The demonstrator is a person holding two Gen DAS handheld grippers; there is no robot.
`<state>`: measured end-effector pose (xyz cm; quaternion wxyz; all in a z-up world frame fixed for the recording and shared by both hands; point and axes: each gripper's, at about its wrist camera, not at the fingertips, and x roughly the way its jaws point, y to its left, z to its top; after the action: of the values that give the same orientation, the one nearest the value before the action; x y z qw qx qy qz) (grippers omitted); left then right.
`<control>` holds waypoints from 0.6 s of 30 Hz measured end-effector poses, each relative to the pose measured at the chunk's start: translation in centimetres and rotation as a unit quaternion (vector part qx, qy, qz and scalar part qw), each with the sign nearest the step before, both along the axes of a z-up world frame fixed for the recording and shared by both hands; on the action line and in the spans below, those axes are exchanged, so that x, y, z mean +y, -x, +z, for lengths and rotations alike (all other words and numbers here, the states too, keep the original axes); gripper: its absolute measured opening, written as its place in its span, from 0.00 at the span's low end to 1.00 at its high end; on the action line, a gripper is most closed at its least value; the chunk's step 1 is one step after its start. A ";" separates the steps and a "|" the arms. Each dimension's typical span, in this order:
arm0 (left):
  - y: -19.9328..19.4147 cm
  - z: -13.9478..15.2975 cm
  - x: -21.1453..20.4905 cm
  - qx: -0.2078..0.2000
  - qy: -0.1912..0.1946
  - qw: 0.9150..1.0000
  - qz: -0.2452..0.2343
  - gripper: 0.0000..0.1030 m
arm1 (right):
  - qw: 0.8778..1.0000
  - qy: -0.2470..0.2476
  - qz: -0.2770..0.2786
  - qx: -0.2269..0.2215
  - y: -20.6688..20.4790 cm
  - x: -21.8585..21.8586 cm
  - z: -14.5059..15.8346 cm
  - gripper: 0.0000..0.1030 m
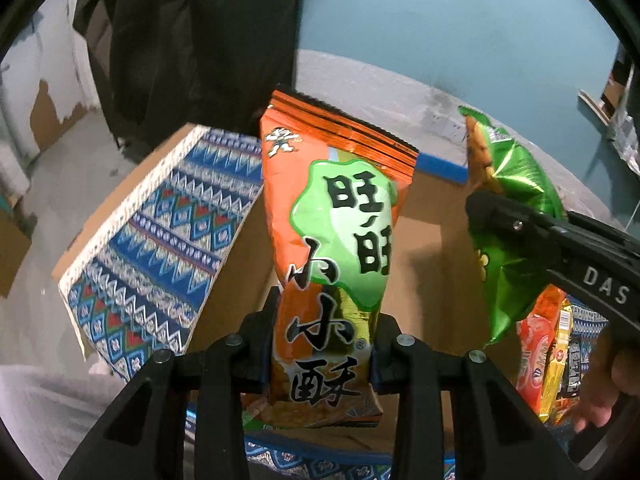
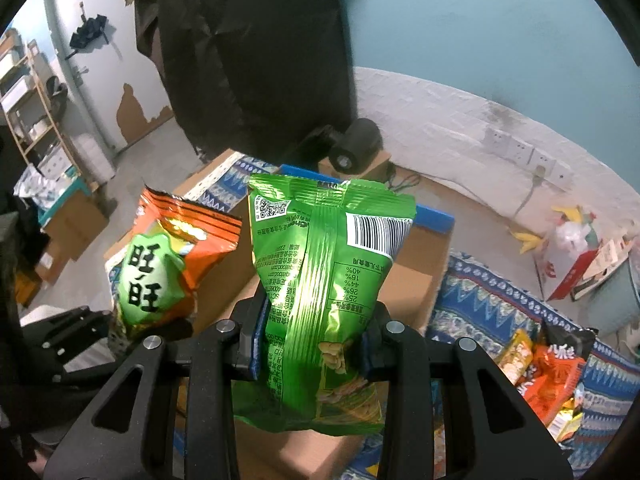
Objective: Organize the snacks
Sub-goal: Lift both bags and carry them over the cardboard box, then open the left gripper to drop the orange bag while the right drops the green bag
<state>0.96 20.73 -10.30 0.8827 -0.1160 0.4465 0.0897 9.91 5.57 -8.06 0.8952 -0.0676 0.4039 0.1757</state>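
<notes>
My left gripper (image 1: 322,354) is shut on an orange snack bag (image 1: 332,240) with a green label and holds it upright above an open cardboard box (image 1: 236,264). My right gripper (image 2: 310,338) is shut on a green snack bag (image 2: 324,280) and holds it upright over the same box (image 2: 416,280). In the left wrist view the green bag (image 1: 508,240) and the right gripper (image 1: 520,236) are to the right. In the right wrist view the orange bag (image 2: 168,264) and the left gripper's body are to the left.
The box flap (image 1: 156,236) wears a blue patterned cloth. A pile of loose snack packs (image 2: 540,376) lies on a patterned cloth (image 2: 500,304) at the right; it also shows in the left wrist view (image 1: 548,352). A dark garment (image 2: 248,48) hangs behind.
</notes>
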 end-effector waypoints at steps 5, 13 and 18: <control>-0.2 -1.0 0.4 0.025 0.006 1.000 0.007 0.39 | 1.000 0.003 0.004 0.011 -0.3 0.5 -0.8 0.33; 0.6 0.5 0.7 0.004 -0.023 0.999 0.028 0.60 | 1.000 0.003 0.008 0.024 -0.6 0.3 -1.4 0.33; 0.8 1.1 1.1 -0.004 -0.024 0.999 0.035 0.61 | 1.000 -0.001 0.009 0.028 -0.5 0.2 -1.4 0.33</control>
<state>0.20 21.80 -9.25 0.8834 -0.1103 0.4363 0.1304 10.45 5.74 -9.45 0.8822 -0.0655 0.4277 0.1857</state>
